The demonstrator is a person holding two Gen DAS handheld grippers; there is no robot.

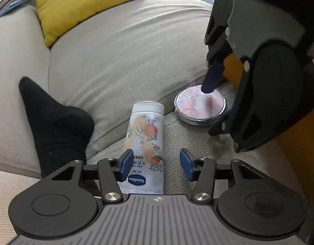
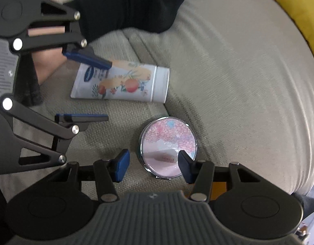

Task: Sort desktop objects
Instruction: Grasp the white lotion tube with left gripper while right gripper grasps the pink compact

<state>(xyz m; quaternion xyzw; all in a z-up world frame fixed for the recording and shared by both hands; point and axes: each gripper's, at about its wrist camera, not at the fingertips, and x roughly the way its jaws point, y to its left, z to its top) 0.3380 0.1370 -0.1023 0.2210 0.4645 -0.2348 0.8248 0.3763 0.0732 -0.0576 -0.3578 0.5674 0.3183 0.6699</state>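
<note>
A white Vaseline tube (image 1: pixel 145 147) printed with peaches and leaves lies flat on the beige sofa seat (image 1: pixel 124 61), cap end pointing far, crimped end near. Just to its right, apart from it, a round compact mirror (image 1: pixel 197 107) with a pink floral lid and chrome rim lies flat, closed, lid up.

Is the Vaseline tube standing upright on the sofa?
No. The Vaseline tube lies flat on its side on the sofa cushion, beside the round compact mirror.
</note>
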